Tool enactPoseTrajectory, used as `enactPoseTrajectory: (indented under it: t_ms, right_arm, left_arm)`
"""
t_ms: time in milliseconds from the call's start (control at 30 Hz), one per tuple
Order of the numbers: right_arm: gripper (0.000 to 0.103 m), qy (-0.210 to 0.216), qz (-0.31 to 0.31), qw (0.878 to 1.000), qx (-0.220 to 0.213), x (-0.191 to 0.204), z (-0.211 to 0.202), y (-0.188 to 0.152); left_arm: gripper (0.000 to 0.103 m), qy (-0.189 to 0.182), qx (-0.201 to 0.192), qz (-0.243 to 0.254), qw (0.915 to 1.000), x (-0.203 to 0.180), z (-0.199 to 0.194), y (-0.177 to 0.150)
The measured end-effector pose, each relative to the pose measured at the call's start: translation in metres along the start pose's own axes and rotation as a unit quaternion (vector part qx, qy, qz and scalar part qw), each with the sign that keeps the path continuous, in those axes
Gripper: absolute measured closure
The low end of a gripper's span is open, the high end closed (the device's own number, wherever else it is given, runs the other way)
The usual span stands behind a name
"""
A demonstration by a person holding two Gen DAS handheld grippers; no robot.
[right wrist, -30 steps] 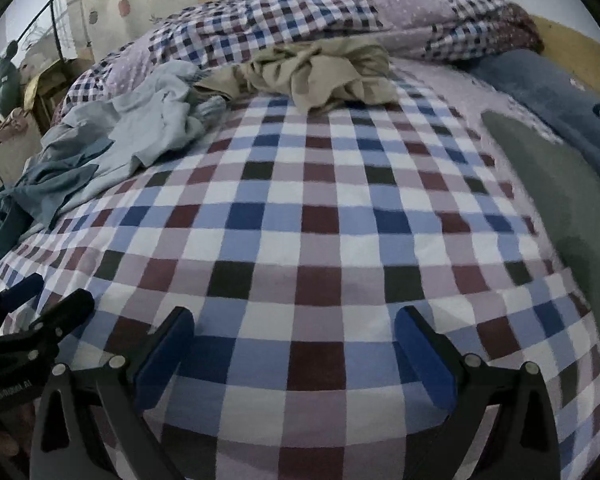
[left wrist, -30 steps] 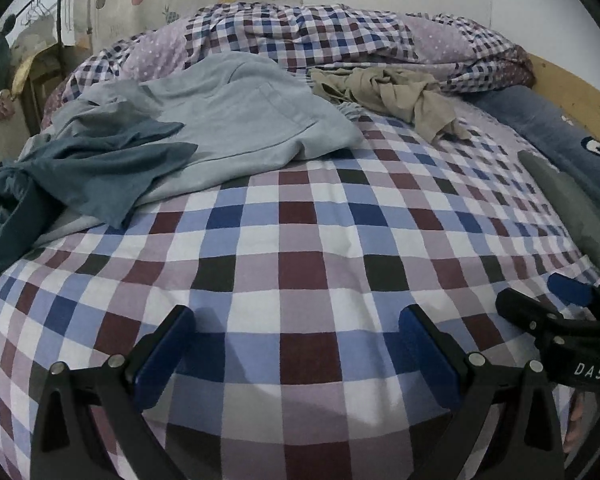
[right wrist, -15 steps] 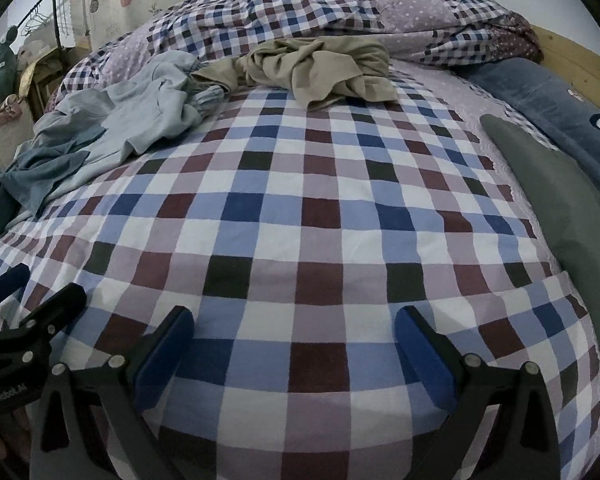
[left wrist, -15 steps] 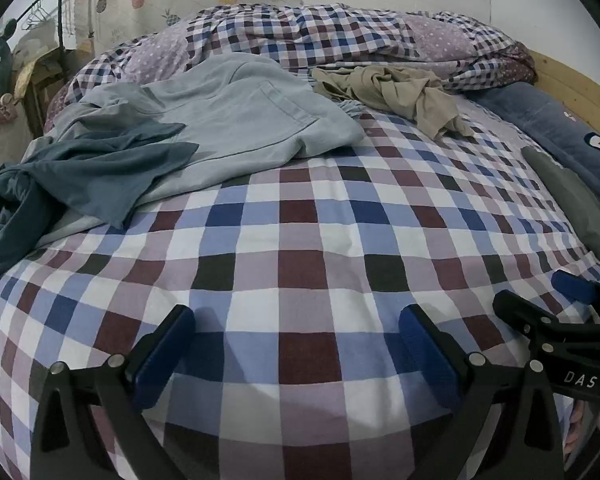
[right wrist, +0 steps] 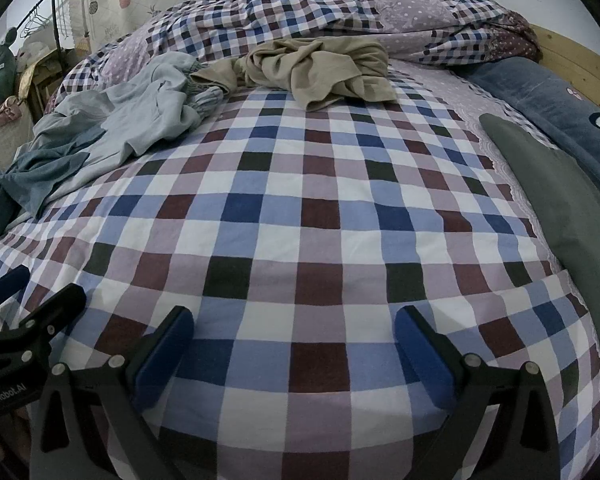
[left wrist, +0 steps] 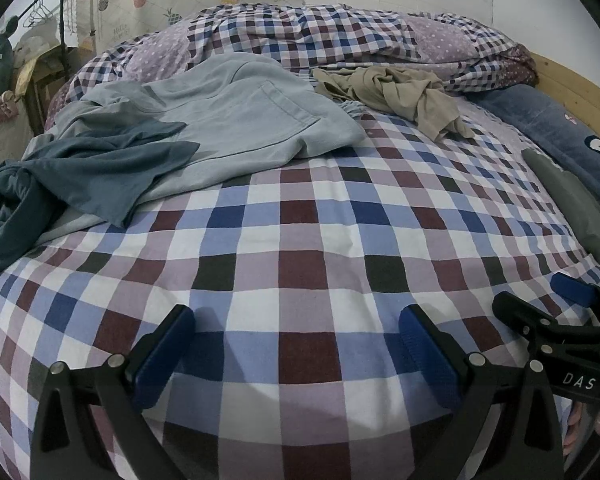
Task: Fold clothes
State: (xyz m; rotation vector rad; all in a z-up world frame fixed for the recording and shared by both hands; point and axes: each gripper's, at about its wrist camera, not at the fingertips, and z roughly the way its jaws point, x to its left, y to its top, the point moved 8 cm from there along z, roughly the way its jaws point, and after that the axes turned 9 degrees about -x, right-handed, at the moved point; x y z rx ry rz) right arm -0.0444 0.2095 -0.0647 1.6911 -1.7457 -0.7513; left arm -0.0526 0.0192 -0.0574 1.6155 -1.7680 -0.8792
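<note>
A light grey-blue garment [left wrist: 236, 128] lies spread on the checked bed sheet [left wrist: 300, 240] at the far left, with a dark teal garment [left wrist: 84, 176] draped over its near side. A crumpled beige garment [left wrist: 396, 92] sits at the far middle, also seen in the right wrist view as the beige garment [right wrist: 324, 68]. My left gripper [left wrist: 296, 344] hovers open over the near edge of the bed, nothing between its fingers. My right gripper [right wrist: 294, 344] is open and empty too, beside it; it shows at the right of the left wrist view as the right gripper [left wrist: 548, 316].
A bunched checked duvet [right wrist: 320, 16] fills the head of the bed. A flat grey-green cloth [right wrist: 556, 208] and a dark blue blanket [right wrist: 548, 96] lie along the right side by the wooden bed frame [right wrist: 580, 60]. A clothes rack [left wrist: 48, 12] stands at the far left.
Both views have tilted up and drawn back slightly, showing more of the wall and duvet. Both grippers stay open and the clothes have not moved.
</note>
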Motion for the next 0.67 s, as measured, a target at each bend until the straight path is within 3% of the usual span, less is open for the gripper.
enactPoseTrajectory:
  t_ms: [667]
  right_arm:
    - [0.000,0.000,0.000,1.000,0.000,-0.0004,-0.0001,0.0004]
  left_arm:
    - [0.000,-0.001,-0.001,-0.005,1.0000,-0.0014,-0.0027,-0.0008]
